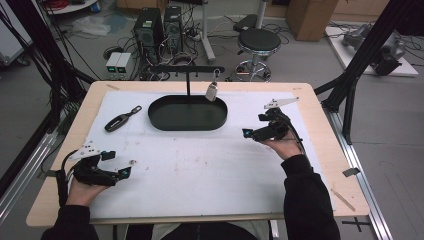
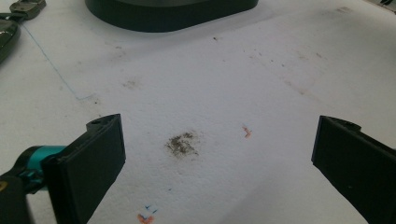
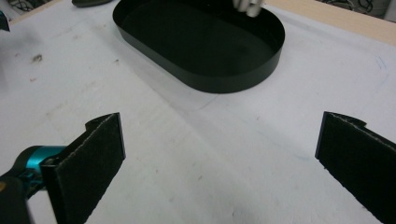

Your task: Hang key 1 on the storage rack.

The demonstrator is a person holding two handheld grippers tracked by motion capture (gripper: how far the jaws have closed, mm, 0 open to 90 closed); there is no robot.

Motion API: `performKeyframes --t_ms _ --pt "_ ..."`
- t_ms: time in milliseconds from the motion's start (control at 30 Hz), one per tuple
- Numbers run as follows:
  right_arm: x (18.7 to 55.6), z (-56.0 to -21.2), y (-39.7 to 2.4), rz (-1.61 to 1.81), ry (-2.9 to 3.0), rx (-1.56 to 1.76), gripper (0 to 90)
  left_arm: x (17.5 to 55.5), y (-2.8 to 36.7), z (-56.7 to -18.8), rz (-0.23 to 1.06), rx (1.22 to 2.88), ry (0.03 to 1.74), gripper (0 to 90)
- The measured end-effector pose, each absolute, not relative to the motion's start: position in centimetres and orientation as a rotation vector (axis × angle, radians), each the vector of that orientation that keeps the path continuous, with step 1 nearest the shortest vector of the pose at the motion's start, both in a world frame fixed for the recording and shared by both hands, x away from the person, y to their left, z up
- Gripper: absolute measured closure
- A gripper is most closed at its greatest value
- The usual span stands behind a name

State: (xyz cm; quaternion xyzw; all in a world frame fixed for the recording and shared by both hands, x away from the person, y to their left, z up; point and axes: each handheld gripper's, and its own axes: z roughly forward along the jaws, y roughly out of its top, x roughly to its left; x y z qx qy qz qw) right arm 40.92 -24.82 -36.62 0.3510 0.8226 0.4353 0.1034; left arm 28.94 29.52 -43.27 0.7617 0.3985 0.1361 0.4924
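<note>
A black oval tray [image 1: 187,114] sits at the back middle of the white mat [image 1: 200,165], with a thin black stand rising from it. A pale key fob [image 1: 212,91] hangs from the stand's bar over the tray's right end. A dark key fob [image 1: 121,119] lies flat on the mat left of the tray. My left gripper [image 1: 126,168] rests near the front left, open with nothing between its jaws [image 2: 217,158]. My right gripper [image 1: 248,133] is held right of the tray, open and empty [image 3: 219,158], facing the tray [image 3: 205,44].
The wooden table edge [image 1: 320,115] frames the mat. Black frame posts [image 1: 360,55] stand at the right and left sides. A stool [image 1: 258,42] and computer towers [image 1: 160,30] stand on the floor beyond the table. Stains [image 2: 183,143] mark the mat.
</note>
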Motion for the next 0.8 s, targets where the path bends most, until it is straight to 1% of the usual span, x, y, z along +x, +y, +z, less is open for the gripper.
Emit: performKeyframes --t_ms 367,800 --pt "39.0 -38.2 -26.6 1.256 2.434 1.063 0.8 28.9 29.5 -43.3 0.331 1.847 0.971 3.2" --pt "35.8 -39.8 -28.9 1.333 2.360 1.092 0.7 28.9 29.5 -43.2 0.333 1.848 0.974 3.2"
